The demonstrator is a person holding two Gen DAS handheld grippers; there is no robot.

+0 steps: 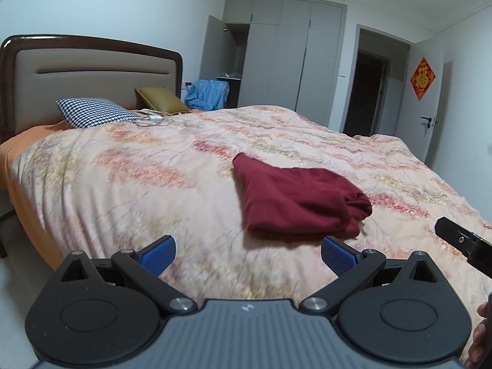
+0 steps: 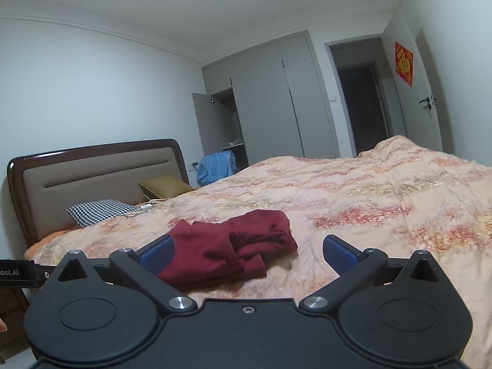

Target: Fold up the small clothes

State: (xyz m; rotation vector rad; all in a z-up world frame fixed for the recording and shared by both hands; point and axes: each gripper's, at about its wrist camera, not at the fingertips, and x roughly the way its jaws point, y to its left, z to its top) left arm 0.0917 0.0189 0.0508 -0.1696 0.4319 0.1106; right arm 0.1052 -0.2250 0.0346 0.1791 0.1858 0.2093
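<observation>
A dark red garment point(image 1: 292, 200) lies folded into a compact bundle on the floral quilt point(image 1: 153, 169), with a bunched end at its right. My left gripper point(image 1: 248, 255) is open, held short of the garment's near edge with nothing between its blue pads point(image 1: 158, 256). In the right wrist view the same red garment point(image 2: 227, 249) lies just ahead and left of centre on the quilt point(image 2: 369, 209). My right gripper point(image 2: 248, 253) is open and holds nothing; its left pad point(image 2: 156, 253) overlaps the garment's near corner in the picture. Part of the right gripper point(image 1: 464, 243) shows at the left view's right edge.
A houndstooth pillow point(image 1: 95, 112) and an olive cushion point(image 1: 161, 98) lie by the headboard point(image 1: 92, 64), with a white cable and charger point(image 1: 152, 117) beside them. Blue cloth point(image 1: 209, 92) hangs beyond the bed. Grey wardrobe point(image 1: 286, 58) and doorway point(image 1: 369, 86) stand behind.
</observation>
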